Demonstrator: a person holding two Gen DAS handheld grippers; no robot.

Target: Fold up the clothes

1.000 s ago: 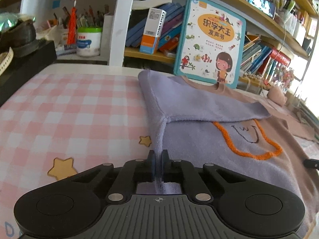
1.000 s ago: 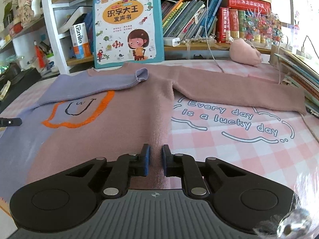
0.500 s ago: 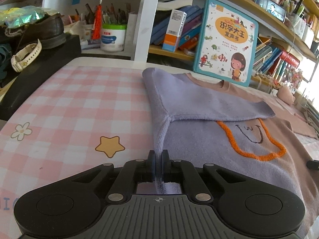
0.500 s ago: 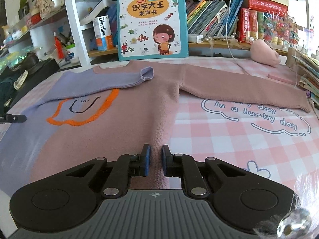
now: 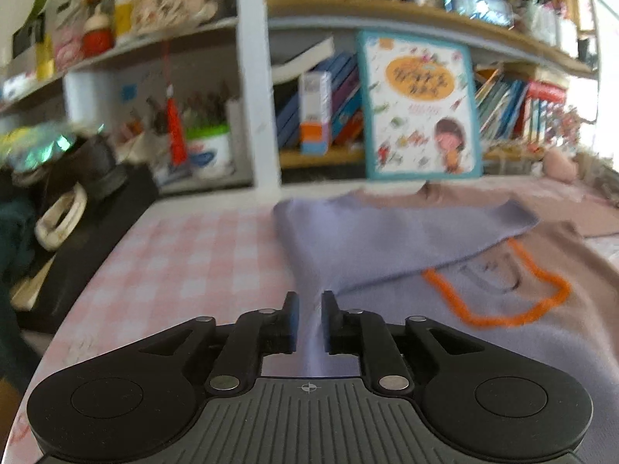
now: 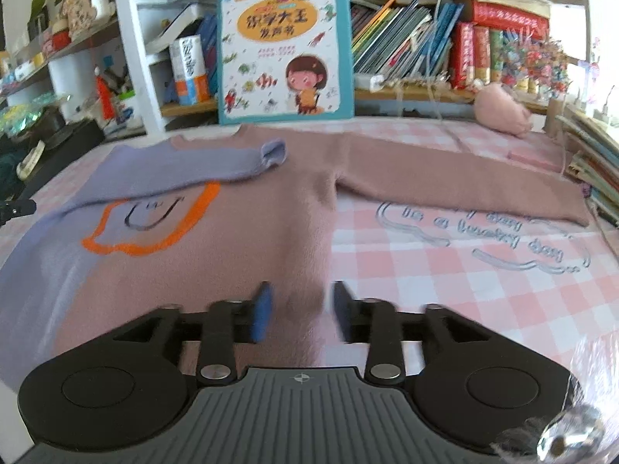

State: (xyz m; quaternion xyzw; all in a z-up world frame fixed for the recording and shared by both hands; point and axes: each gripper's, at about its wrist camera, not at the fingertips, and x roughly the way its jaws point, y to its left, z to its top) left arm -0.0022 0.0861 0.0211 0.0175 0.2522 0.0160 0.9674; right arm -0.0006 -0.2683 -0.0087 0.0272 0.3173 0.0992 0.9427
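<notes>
My left gripper [image 5: 308, 321] has its jaws opening, a narrow gap now, with the sweater's [image 6: 232, 255] lilac side edge running up between the pads; I see slim gaps on both sides of the fabric, so the pads are not pressing it. My right gripper [image 6: 301, 311] is opening too, wider, its jaws standing well apart over the pink hem, cloth beneath them but nothing clamped.

The sweater lies flat on the checked cloth [image 6: 483, 290], lilac on one side, pink on the other, with an orange outline [image 6: 154, 228] around a small drawn face on the chest. The lilac sleeve [image 6: 201, 170] is folded across the chest, its cuff near the neckline. The pink sleeve [image 6: 464, 189] stretches out straight toward the right, over the printed lettering on the cloth.

Beyond the collar a picture book [image 6: 284, 46] stands upright against the shelf [image 6: 406, 94], with rows of books beside it. A pink plush [image 6: 501, 110] sits near the far right edge. The left view is blurred.
</notes>
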